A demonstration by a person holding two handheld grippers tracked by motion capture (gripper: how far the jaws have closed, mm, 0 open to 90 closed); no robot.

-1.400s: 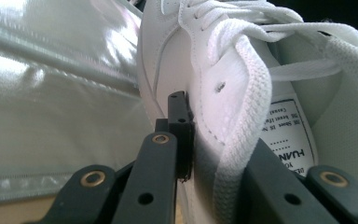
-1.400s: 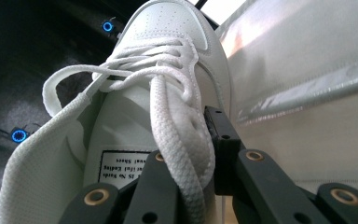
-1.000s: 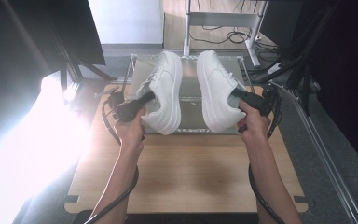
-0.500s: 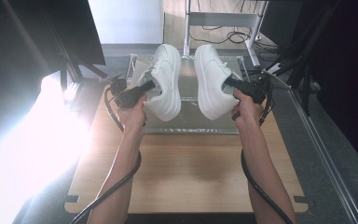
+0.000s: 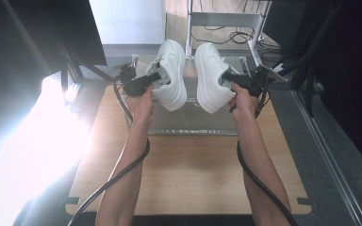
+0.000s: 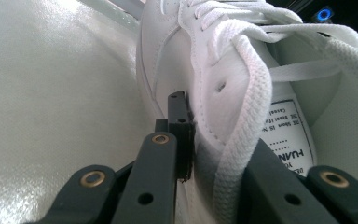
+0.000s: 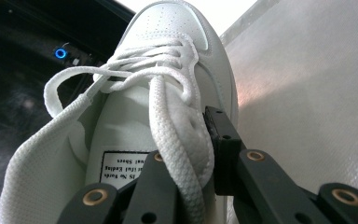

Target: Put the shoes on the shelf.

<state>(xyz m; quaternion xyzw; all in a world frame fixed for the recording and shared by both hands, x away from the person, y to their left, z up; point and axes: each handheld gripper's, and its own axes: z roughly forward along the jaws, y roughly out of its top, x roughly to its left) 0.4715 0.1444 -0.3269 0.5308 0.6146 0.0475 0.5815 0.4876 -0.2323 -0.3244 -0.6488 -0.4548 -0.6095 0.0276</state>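
Sneakers of white leather, two of them, hang side by side in the upper middle of the high view, toes pointing away: the left white sneaker (image 5: 172, 75) and the right white sneaker (image 5: 211, 77), slightly apart. Each is pinched by its collar: the left claw (image 5: 156, 76) is clamped on one, the right claw (image 5: 227, 79) on the other. Below them lie a grey tray (image 5: 188, 123) and the wooden desk (image 5: 188, 165).
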